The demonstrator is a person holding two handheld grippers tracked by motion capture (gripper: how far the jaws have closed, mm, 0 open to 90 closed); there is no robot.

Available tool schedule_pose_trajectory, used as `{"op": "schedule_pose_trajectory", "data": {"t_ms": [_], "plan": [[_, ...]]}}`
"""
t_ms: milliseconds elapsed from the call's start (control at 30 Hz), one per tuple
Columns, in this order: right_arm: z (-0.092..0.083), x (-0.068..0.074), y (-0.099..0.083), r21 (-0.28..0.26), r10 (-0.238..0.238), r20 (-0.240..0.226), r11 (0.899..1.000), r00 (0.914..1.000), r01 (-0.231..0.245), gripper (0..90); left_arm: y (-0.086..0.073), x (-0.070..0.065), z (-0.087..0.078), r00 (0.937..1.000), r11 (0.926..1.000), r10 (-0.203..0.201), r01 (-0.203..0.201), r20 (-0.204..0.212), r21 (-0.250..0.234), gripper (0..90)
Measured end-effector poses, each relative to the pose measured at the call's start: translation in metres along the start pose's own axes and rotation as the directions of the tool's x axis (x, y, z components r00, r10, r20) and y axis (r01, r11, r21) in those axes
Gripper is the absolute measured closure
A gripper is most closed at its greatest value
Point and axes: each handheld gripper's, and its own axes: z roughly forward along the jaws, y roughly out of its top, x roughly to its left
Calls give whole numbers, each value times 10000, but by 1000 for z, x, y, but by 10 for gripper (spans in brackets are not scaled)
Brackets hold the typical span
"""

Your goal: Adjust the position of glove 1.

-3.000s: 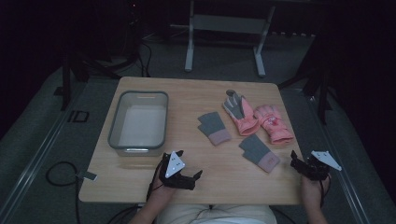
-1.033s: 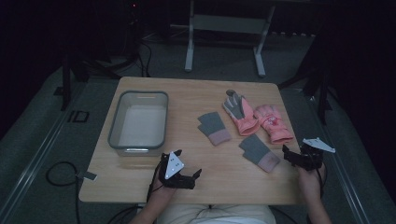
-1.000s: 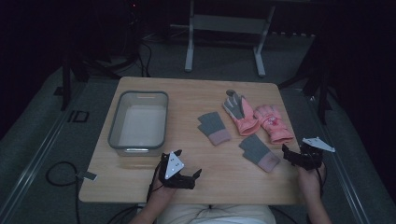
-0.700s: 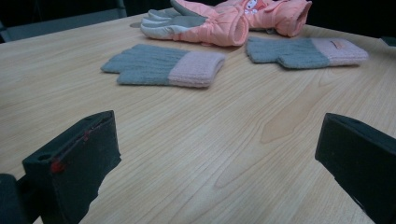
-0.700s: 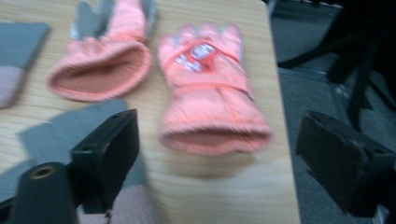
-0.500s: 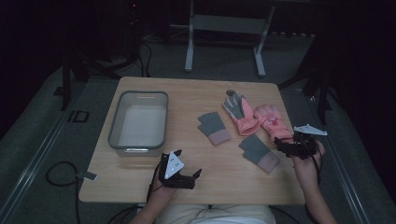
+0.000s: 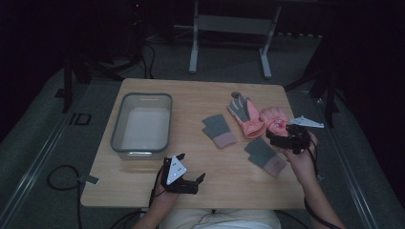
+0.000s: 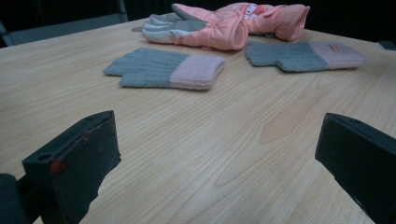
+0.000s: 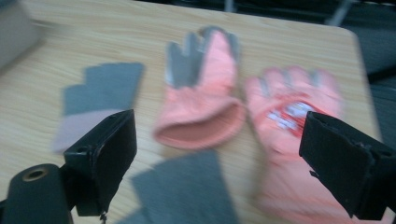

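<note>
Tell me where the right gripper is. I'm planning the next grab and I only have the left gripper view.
Observer: In the high view the right gripper hangs by the near end of the pink glove that lies farthest right.
Operator: Is it holding anything?
Observer: No. In the right gripper view its jaws stand wide apart, with nothing gripped between them.
Operator: Is there anywhere to put a glove?
Observer: A clear tub stands on the left part of the table and looks empty.
</note>
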Motion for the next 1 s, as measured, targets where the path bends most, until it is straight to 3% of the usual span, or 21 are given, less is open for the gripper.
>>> {"op": "schedule_pose_trajectory", "data": {"t_ms": [100, 233, 500, 633, 800, 1000], "plan": [[1, 11, 7, -452, -336, -64, 9984, 9994, 333, 189, 0, 0, 0, 10000, 10000, 17, -17, -10, 41, 0], [14, 23, 17, -193, -687, -580, 9975, 9960, 676, 208, 0, 0, 0, 10000, 10000, -5, 5, 25, -4, 0], [31, 37, 25, -42, -946, -1086, 9955, 9896, 947, 240, 0, 1, 0, 10000, 10000, -46, 46, 64, -23, 0], [46, 51, 29, 74, -1449, -1473, 9890, 9784, 1476, 256, 0, 1, 0, 10000, 10000, -29, 29, 53, -18, 0], [58, 59, 32, 197, -1558, -1929, 9865, 9688, 1626, 296, 0, -1, 0, 10000, 10000, 57, -57, 27, 12, 0], [78, 73, 36, 318, -1835, -2555, 9797, 9492, 1980, 348, 0, -1, 0, 9999, 9999, 100, -101, 37, 16, 0]]}}
